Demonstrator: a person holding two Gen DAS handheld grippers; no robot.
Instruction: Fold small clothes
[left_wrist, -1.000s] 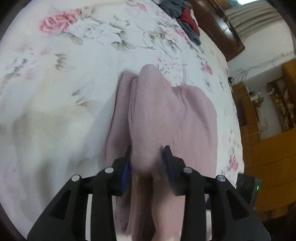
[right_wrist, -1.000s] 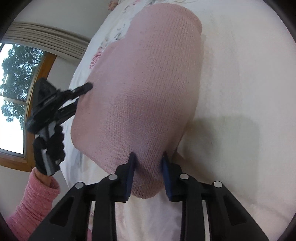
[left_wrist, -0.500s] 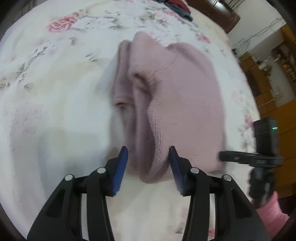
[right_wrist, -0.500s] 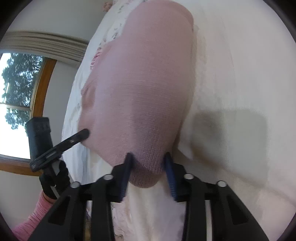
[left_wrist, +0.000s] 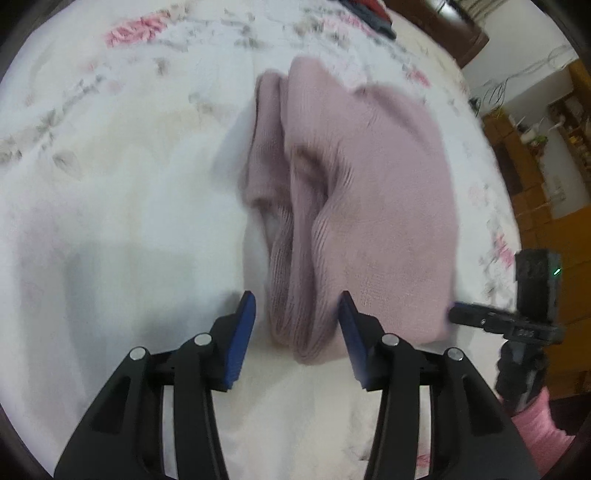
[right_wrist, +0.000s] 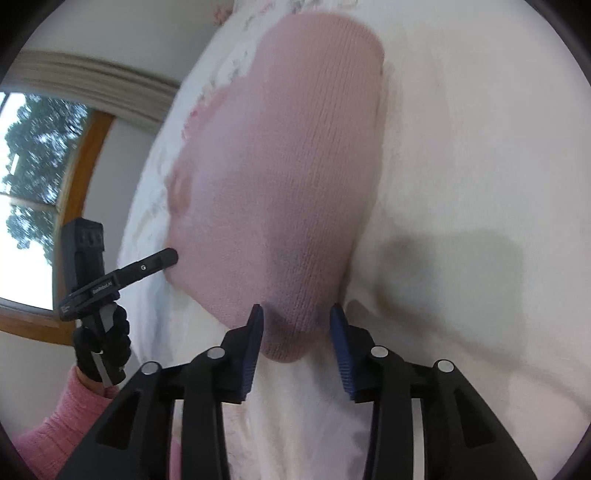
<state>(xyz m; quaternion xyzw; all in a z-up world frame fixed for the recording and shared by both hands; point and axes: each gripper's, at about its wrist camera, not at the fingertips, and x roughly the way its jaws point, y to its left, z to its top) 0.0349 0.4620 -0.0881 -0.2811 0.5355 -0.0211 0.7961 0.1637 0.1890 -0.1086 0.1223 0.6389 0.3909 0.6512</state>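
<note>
Tools have both let go now. A second ago my left tool (left_wrist: 297, 328) and my right tool (right_wrist: 297, 341) were each pinching an end of the pink sweater (left_wrist: 362, 206). Now the blue pads on both are spread apart, and the knit sits loose between them. On the left, one pad (left_wrist: 242, 332) has bed sheet showing next to it, so it is not touching the cloth. The other side looks very close to the cloth; I cannot tell if it touches.

The sweater lies on the bed (left_wrist: 122, 206), folded into a thick bundle. From the left view I see the stacked layers at the near edge. From the right view (right_wrist: 295, 177) the top looks smooth and rounded.

I think this fold is done, because I put the sweater down and opened up. The open edge looks a bit puffy, so it may need a pat flat.
</note>
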